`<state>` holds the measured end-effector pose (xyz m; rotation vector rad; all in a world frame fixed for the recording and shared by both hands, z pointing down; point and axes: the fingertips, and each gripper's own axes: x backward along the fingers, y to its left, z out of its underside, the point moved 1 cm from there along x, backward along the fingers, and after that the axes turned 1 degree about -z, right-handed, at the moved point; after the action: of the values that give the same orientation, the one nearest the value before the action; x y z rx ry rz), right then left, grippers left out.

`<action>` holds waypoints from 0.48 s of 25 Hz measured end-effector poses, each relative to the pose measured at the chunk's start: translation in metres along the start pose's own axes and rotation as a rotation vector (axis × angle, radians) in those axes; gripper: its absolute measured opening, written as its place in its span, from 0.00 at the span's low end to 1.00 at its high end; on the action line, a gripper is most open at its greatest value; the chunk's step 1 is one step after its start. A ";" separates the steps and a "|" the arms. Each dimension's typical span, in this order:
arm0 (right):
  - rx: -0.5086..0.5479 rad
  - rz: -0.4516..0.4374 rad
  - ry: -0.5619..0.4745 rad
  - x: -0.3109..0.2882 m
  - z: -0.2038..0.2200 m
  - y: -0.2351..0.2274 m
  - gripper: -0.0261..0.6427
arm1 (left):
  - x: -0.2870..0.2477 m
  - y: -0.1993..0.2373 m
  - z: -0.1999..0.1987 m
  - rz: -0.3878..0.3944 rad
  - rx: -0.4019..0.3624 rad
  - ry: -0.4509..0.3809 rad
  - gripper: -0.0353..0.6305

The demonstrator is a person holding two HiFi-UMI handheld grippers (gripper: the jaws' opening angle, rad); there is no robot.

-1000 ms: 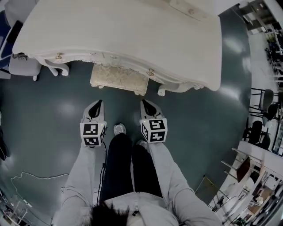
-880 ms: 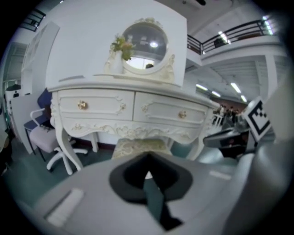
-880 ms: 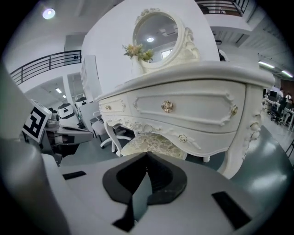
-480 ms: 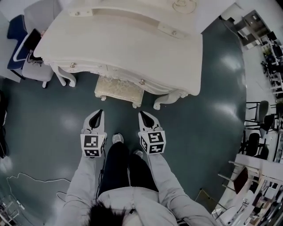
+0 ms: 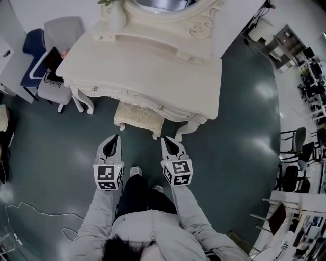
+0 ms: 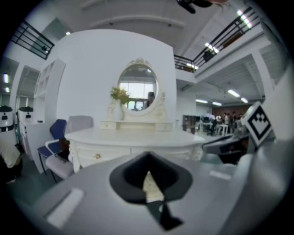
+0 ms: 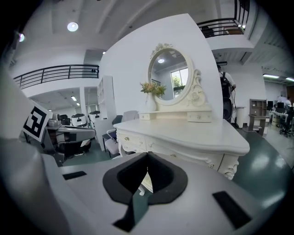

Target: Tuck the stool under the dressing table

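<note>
At far left a blue chair [image 5: 31, 51] and a grey chair [image 5: 53, 84] stand beside the counter [image 5: 153, 66], a cream dressing table with an oval mirror [image 5: 163, 4] and a vase [image 5: 116, 16] at its back. The person's left arm, in a pale grey sleeve [image 5: 99, 214], reaches straight forward. The left gripper [image 5: 116, 136] points at the counter's front, tipped slightly downward, with its marker cube on top. Its jaws are pressed together with nothing between them.

The stool [image 5: 138, 117] stands on the floor [image 5: 61, 148] between the counter's front legs. It is mostly under the top, with its padded near edge showing past the drawer front. It lies ahead of both grippers and apart from them.

The right gripper [image 5: 164, 138] is held level with the left, the two converging slightly toward their tips. Its jaws are likewise closed tight and empty. The right arm stretches forward beside dark trouser legs, and the shoes [image 5: 135, 171] show between the two grippers.
</note>
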<state>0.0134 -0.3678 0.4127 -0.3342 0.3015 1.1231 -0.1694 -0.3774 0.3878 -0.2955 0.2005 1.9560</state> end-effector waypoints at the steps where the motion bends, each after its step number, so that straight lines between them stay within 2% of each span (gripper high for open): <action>1: 0.004 -0.003 -0.011 0.005 -0.007 0.002 0.03 | 0.005 -0.001 -0.006 -0.003 0.002 -0.009 0.07; 12: 0.062 -0.067 -0.151 0.055 -0.071 0.021 0.02 | 0.051 -0.009 -0.063 -0.042 -0.006 -0.113 0.07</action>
<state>0.0113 -0.3429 0.3232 -0.2013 0.1897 1.0642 -0.1734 -0.3461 0.3128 -0.1907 0.1137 1.9258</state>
